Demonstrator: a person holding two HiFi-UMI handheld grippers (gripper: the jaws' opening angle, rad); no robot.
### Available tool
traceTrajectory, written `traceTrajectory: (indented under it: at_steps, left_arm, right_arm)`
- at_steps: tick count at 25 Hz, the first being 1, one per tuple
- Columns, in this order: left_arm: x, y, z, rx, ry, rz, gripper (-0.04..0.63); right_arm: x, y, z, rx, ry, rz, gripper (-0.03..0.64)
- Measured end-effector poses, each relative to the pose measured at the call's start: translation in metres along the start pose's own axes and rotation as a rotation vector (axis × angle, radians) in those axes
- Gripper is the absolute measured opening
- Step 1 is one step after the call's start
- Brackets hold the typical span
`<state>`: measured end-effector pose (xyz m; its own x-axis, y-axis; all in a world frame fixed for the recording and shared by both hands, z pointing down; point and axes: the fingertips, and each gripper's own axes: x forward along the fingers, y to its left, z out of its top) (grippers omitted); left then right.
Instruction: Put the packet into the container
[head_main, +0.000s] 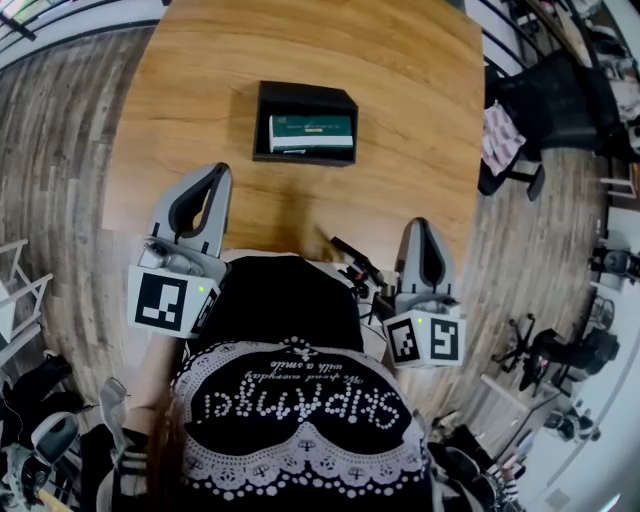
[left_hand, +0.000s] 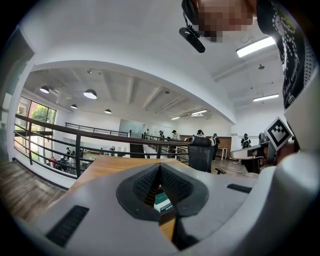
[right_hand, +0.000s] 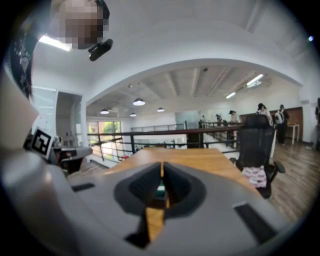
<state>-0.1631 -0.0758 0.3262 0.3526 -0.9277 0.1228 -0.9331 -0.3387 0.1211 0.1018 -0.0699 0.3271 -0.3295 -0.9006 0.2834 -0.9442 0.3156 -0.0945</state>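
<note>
A black open container (head_main: 266, 120) stands on the wooden table (head_main: 200, 90), mid-table ahead of me. A green and white packet (head_main: 311, 131) lies flat inside it. My left gripper (head_main: 217, 169) hovers over the table's near left part, well short of the container, jaws shut and empty. My right gripper (head_main: 421, 222) is at the near right edge, also shut on nothing. In the left gripper view the closed left gripper (left_hand: 160, 168) has the packet (left_hand: 163, 201) showing below its tips. The right gripper (right_hand: 162, 169) shows a sliver of the packet (right_hand: 160, 190) beyond it.
A black office chair (head_main: 545, 95) with a pink cloth (head_main: 500, 135) stands off the table's right side. A dark railing (left_hand: 75, 134) runs beyond the table's far end. My torso in a black shirt (head_main: 290, 400) fills the near edge.
</note>
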Motion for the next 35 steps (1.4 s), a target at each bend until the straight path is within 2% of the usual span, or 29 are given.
traceTrajectory:
  at_steps: [18, 28, 35]
  left_arm:
    - [0.005, 0.006, -0.021, -0.034, 0.048, -0.021, 0.031]
    - [0.003, 0.004, -0.018, -0.011, 0.038, -0.038, 0.031]
    - [0.000, 0.005, -0.024, -0.015, 0.072, -0.038, 0.032]
  right_arm:
    - [0.009, 0.004, -0.013, -0.009, 0.040, -0.003, 0.037]
    - [0.006, 0.005, -0.013, -0.034, 0.053, -0.020, 0.037]
    - [0.006, 0.009, -0.011, -0.039, 0.053, -0.016, 0.037]
